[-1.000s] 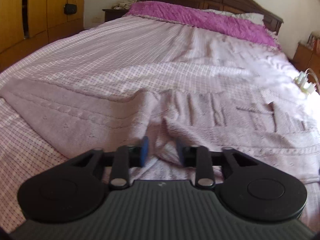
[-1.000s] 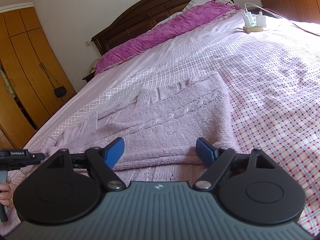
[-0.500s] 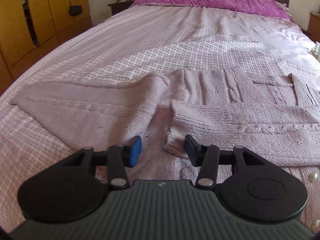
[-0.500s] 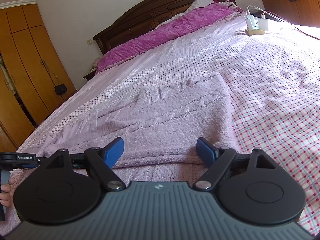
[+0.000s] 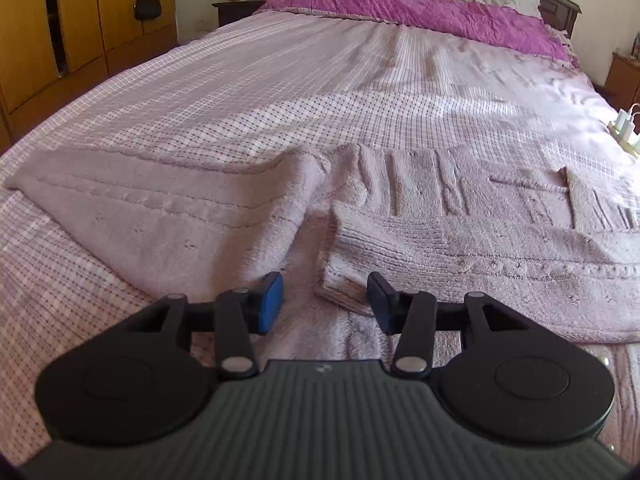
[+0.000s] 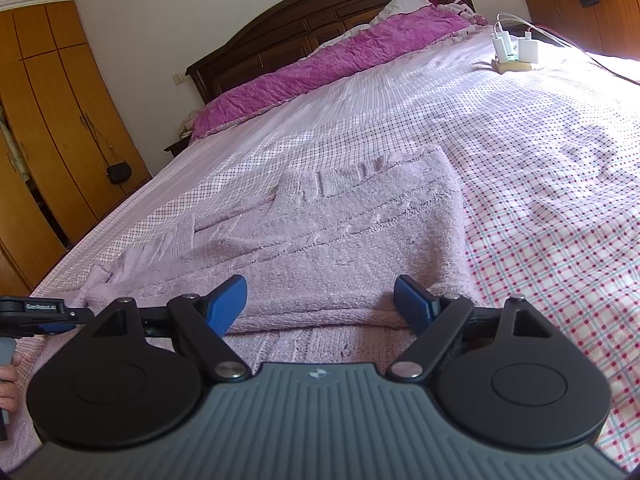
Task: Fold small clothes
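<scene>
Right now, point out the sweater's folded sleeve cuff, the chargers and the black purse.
sleeve cuff (image 5: pixel 340 288), left wrist view, ribbed end.
chargers (image 6: pixel 514 50), right wrist view, white plug bodies.
black purse (image 6: pixel 119 172), right wrist view, pouch body.

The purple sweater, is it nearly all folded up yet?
Not yet. One sleeve already lies folded across the sweater. Nothing is in hand: the left tongs and right tongs are both open above the knit. The other sleeve lies spread out on the bed, unfolded.
</scene>
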`<move>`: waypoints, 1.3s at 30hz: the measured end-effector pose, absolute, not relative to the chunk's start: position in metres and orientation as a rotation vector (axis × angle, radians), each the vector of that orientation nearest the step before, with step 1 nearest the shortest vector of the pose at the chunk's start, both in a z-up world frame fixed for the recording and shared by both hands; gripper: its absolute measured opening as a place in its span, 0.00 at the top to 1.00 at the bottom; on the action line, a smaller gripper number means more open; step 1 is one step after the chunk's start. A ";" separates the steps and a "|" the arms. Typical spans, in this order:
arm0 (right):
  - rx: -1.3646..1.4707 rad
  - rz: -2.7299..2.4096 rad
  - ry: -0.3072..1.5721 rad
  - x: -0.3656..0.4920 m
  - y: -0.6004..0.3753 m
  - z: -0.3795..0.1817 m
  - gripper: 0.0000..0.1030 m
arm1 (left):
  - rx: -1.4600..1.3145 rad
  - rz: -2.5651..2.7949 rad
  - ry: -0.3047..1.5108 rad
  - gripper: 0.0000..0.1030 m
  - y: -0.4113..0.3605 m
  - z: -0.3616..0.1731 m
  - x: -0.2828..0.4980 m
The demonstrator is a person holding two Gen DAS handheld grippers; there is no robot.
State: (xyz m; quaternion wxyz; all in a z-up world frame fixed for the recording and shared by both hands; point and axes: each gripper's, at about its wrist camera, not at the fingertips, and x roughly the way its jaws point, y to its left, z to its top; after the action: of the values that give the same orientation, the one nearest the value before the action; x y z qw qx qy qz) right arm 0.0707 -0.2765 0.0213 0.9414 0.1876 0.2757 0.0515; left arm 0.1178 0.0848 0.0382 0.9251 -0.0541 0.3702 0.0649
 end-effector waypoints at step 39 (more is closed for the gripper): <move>0.326 0.147 0.696 0.048 -0.207 0.039 0.16 | -0.426 0.377 0.611 0.36 0.295 0.020 0.133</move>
State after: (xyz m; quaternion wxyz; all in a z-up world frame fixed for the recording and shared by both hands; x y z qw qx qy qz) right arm 0.0477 -0.2070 0.0388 0.9245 0.1588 0.3390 0.0715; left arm 0.1326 0.2953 0.0197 0.9141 -0.2070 0.2967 0.1832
